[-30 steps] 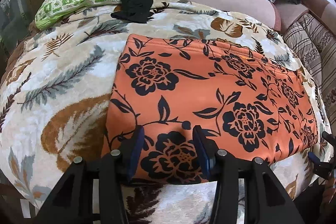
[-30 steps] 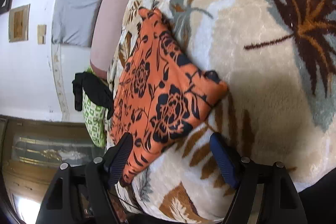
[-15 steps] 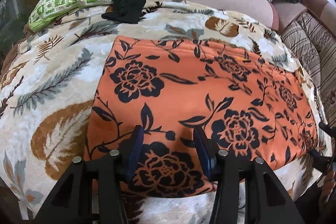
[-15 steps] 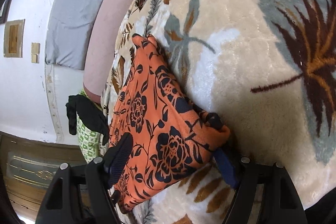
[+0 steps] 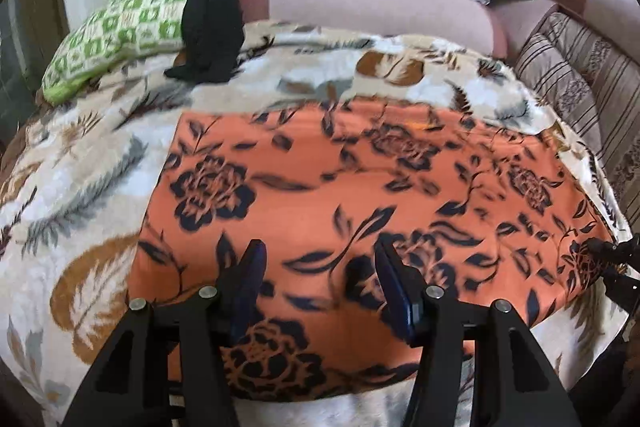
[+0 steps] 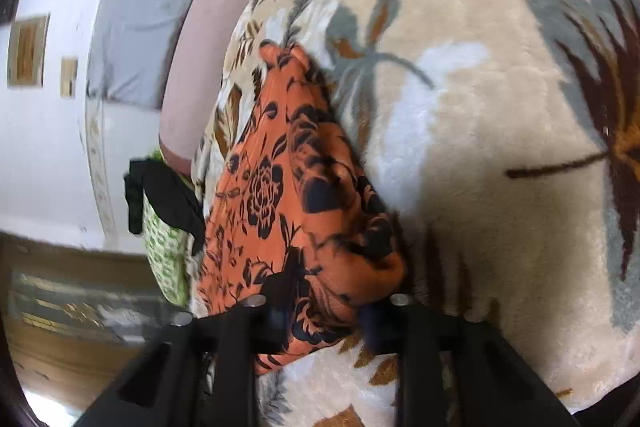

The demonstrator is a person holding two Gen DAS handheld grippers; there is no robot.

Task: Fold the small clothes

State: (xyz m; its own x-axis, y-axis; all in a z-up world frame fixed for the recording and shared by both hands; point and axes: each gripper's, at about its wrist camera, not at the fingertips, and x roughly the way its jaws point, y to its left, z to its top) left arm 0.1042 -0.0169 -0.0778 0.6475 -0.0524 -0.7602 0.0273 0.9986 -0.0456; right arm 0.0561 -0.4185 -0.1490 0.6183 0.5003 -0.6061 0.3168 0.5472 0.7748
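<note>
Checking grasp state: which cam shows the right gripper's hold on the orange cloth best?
Right wrist view. The right gripper has a bunched corner of the orange floral cloth between its fingers, close up. The left wrist view shows only that gripper's tip at the cloth's far corner, too small to judge the grip.

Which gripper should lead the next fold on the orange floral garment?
Right. The right gripper already has the orange garment bunched between its fingers at a corner; the left gripper is open above flat cloth.
</note>
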